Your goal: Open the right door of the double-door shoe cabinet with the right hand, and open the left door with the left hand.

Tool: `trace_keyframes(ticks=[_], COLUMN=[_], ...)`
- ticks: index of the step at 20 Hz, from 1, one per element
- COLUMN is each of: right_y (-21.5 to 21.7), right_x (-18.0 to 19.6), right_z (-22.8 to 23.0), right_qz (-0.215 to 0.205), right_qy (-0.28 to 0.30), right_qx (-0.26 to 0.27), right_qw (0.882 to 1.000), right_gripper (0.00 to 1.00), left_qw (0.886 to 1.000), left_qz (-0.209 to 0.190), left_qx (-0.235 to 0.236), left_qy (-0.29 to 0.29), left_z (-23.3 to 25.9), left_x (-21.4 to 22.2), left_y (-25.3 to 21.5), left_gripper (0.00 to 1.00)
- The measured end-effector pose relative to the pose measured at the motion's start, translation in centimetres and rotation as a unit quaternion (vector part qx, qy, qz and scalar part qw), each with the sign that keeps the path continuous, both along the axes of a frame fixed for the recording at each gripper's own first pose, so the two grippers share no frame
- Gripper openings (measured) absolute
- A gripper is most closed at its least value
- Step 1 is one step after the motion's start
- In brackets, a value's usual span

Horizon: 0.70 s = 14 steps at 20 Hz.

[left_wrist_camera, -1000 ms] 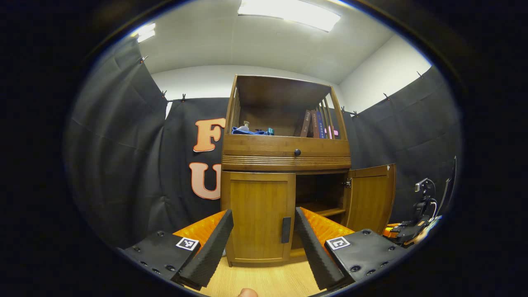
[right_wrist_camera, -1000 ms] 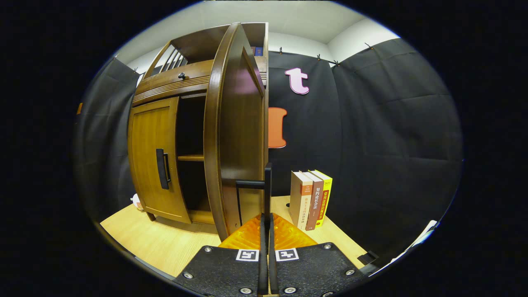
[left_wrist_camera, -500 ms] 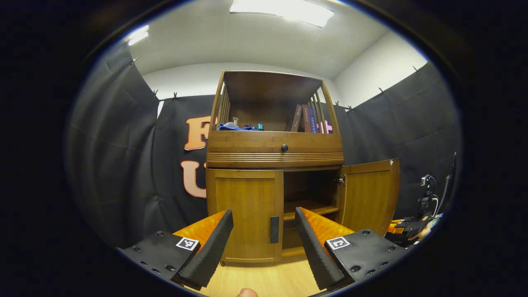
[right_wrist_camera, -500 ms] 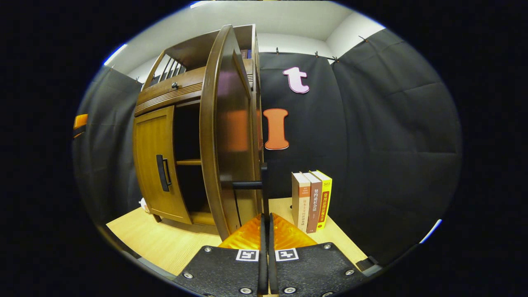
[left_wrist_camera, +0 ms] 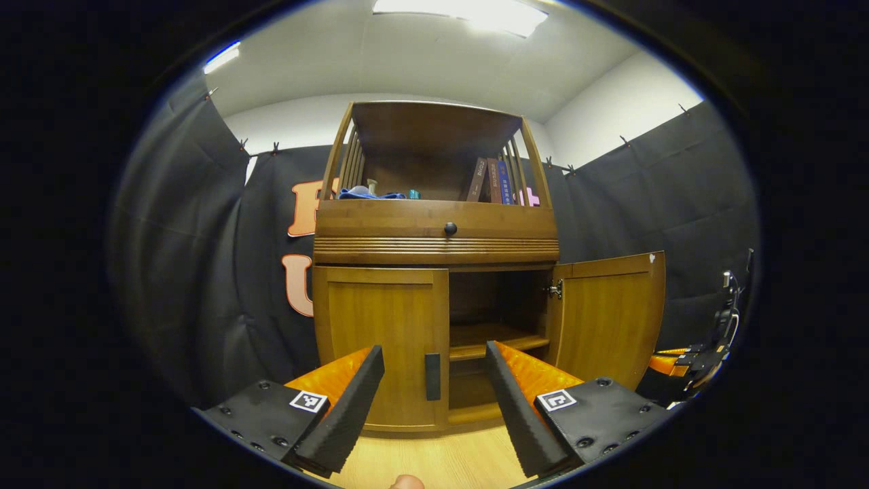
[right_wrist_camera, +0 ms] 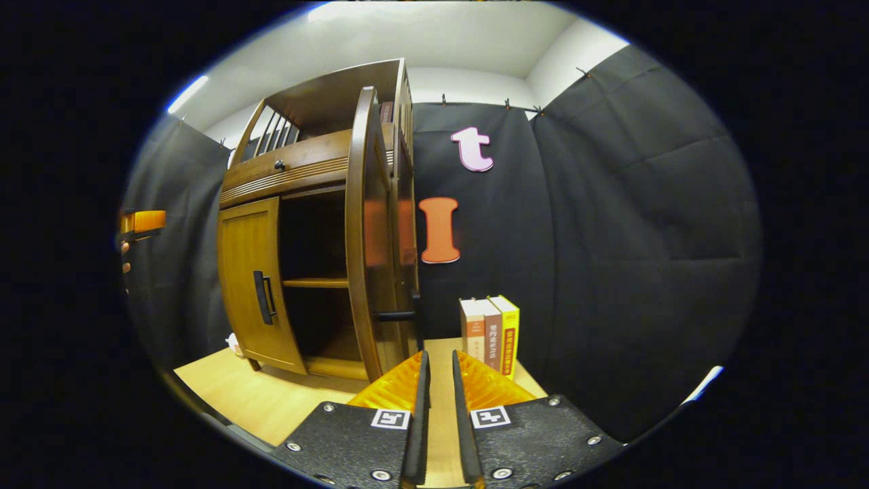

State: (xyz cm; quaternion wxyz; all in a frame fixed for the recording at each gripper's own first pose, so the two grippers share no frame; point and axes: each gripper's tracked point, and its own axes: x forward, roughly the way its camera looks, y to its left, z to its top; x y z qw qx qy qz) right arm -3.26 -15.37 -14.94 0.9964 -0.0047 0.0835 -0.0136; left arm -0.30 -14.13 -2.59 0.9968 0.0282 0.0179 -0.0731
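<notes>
Released — the right gripper (right_wrist_camera: 434, 380) has let go of the right door (right_wrist_camera: 370, 238) and backed off, jaws parted a crack and empty, door swung wide. Ahead of the left gripper (left_wrist_camera: 434, 380), open and empty, the left door (left_wrist_camera: 380, 346) remains closed, its handle (left_wrist_camera: 432, 376) dead centre between the fingers with clear floor (left_wrist_camera: 441, 462) before it.

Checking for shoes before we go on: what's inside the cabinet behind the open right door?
One wooden shelf crosses the open compartment, and it looks bare. The closed left door hides the other half.
</notes>
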Motion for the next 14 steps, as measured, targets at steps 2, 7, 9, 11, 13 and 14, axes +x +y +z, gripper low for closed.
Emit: trace_keyframes(ticks=[2, 7, 9, 11, 13, 14], right_y=[-0.3, -1.2, -2.3, -3.1, -3.7, -3.9], right_x=[-0.8, -2.1, -2.1, -2.2, -2.4, -2.4], right_z=[0.8, 1.5, 2.0, 2.2, 2.2, 2.1], right_qz=[-0.007, -0.030, -0.046, -0.060, -0.068, -0.071], right_qy=[-0.004, 0.004, 0.000, -0.001, 0.001, 0.003], right_qx=[-0.003, 0.022, 0.022, 0.017, 0.016, 0.015], right_qw=[1.000, 0.999, 0.999, 0.998, 0.998, 0.997], right_gripper=[0.24, 0.58, 0.80, 0.86, 0.92, 0.99], left_qw=[1.000, 0.999, 0.999, 0.999, 0.999, 0.998], left_qz=[-0.001, 0.001, 0.005, 0.003, 0.001, 0.005], left_qx=[0.001, 0.000, -0.001, -0.004, -0.004, -0.003], left_qy=[0.008, 0.032, 0.039, 0.044, 0.053, 0.056], left_z=[-0.9, -3.9, -5.4, -6.9, -8.8, -9.7], left_x=[0.8, 3.9, 5.7, 7.4, 9.4, 10.3], left_y=[-0.2, -0.6, -0.5, -0.6, -0.6, -0.4], left_gripper=[0.96, 0.94, 0.94, 0.94, 0.97, 0.99])
